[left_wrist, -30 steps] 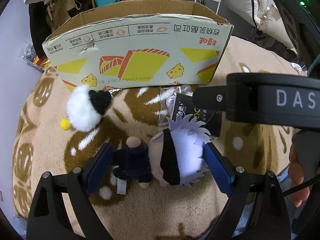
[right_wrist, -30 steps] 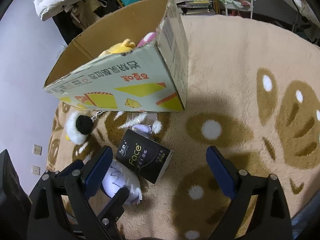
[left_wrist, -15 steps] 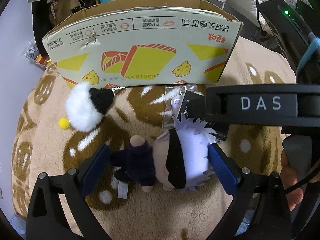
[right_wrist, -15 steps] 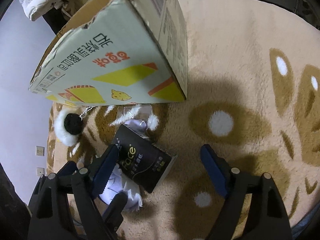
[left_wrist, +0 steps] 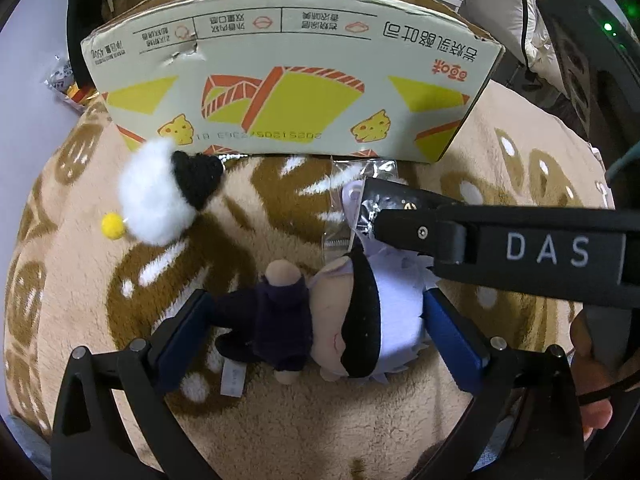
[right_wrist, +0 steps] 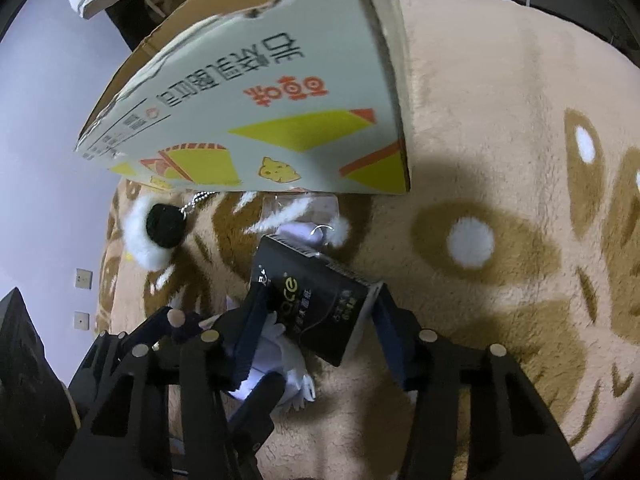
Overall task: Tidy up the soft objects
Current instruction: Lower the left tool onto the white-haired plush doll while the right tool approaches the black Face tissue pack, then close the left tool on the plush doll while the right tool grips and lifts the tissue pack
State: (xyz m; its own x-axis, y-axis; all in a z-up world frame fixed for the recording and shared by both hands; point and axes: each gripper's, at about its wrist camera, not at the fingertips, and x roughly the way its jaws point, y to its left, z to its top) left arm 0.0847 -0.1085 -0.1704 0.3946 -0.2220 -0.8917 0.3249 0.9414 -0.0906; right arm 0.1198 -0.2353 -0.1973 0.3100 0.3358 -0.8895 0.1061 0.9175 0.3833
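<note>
On the tan rug (left_wrist: 280, 432), just in front of the cardboard box (left_wrist: 288, 80), the right gripper (right_wrist: 316, 320), jaws just closing, clamps the black tissue pack (right_wrist: 316, 304). The left gripper (left_wrist: 316, 332), jaws just widening, straddles the plush doll (left_wrist: 320, 324), released.

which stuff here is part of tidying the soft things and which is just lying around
Job:
- plush doll, between open left gripper
- black tissue pack, in right gripper
- white pom-pom charm
- cardboard box

Lying about:
- clear plastic bag
- rug
</note>
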